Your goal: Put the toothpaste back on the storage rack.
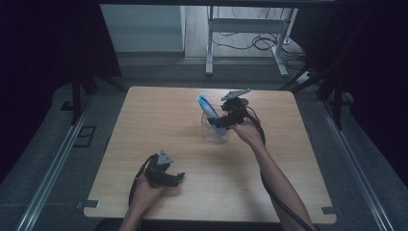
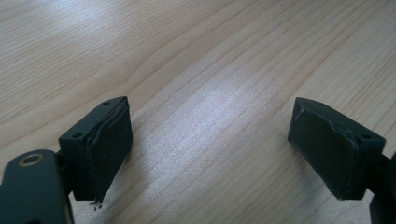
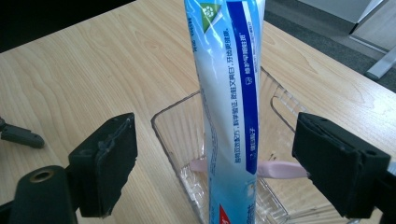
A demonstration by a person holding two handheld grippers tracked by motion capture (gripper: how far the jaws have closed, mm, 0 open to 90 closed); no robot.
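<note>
The right gripper's [image 3: 212, 168] fingers [image 3: 105, 163] stand apart, the tube [image 3: 231, 93] upright between them, untouched, its foot in the clear box [image 3: 168, 135]. The left gripper's [image 2: 210, 154] fingers gape over bare tabletop [image 2: 187, 56], well apart from both; the right is nearer.
</note>
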